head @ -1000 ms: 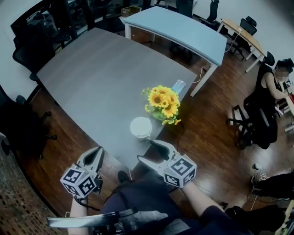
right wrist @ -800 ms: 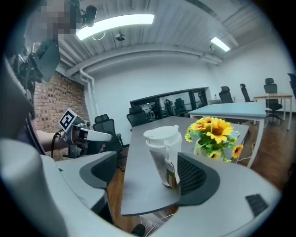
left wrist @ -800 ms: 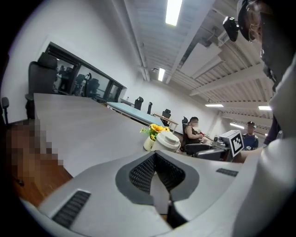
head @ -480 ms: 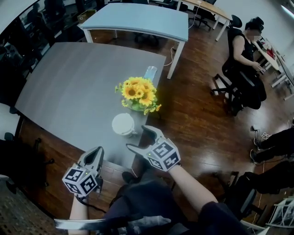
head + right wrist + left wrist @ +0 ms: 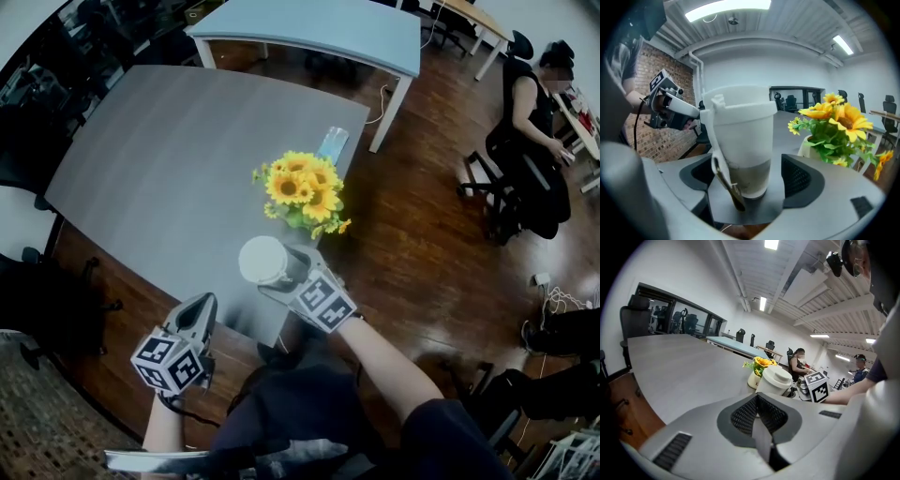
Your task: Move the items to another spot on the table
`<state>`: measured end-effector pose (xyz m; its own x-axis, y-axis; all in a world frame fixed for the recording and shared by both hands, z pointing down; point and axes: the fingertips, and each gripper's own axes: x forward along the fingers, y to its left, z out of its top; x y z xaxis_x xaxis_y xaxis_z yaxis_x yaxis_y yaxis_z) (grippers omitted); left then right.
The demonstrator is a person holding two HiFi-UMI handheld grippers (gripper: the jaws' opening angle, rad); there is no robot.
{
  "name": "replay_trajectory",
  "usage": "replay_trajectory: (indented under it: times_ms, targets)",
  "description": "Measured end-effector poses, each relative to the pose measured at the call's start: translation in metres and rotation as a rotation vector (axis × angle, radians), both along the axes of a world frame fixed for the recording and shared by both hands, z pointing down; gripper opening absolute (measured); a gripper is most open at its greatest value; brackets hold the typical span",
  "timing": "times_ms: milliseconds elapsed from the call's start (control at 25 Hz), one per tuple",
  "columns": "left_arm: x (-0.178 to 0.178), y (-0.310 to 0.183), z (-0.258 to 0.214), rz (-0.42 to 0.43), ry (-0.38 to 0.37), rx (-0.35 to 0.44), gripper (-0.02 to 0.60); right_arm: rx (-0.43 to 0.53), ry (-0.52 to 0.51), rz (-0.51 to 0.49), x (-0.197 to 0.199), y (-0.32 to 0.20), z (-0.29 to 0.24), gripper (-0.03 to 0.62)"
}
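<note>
right gripper view puts the white lidded cup [image 5: 740, 145] squarely between the jaws of my right gripper [image 5: 751, 182]. they have just been opening and stand wide, with a gap on each side of the cup, so nothing is gripped yet. my left gripper [image 5: 757, 401] has its jaws closed together on nothing and hangs off the near edge of the table [image 5: 159, 159], left of the cup.

as i read it, the task has barely begun: the cup, the sunflowers [image 5: 836, 119] in their pale pot [image 5: 807, 146] and a clear tumbler [image 5: 333, 143] all sit bunched along the table's right side, cup nearest, tumbler farthest. closing on the cup and carrying it off is what's left, then the others.

the cup stands upright, lid on, its lower part greyer than the top. a thin brown strip hangs down its left side; i can't tell what it is.
</note>
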<state>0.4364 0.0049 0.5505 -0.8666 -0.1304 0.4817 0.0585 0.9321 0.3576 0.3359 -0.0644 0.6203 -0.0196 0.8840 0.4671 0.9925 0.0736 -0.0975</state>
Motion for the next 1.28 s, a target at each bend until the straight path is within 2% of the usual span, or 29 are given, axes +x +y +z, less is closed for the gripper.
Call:
replay_trajectory:
  times_ms: [120, 480, 640, 960, 1280]
  targets:
    - [-0.002, 0.002, -0.001, -0.016, 0.014, -0.013, 0.014, -0.012, -0.015, -0.04, 0.0, 0.008, 0.004, 0.436]
    - [0.007, 0.012, 0.002, -0.075, 0.053, -0.047, 0.014, -0.066, 0.044, -0.111, 0.01, 0.03, 0.015, 0.435]
    - [0.013, 0.017, 0.006, -0.112, 0.07, -0.044, 0.014, -0.08, 0.037, -0.138, 0.011, 0.032, 0.016, 0.4]
    - [0.014, 0.022, -0.003, -0.166, 0.061, -0.057, 0.014, -0.1, 0.066, -0.125, 0.006, 0.036, 0.014, 0.39]
    - [0.02, 0.027, -0.011, -0.244, 0.044, -0.039, 0.014, -0.214, 0.133, -0.146, 0.013, 0.041, -0.033, 0.387]
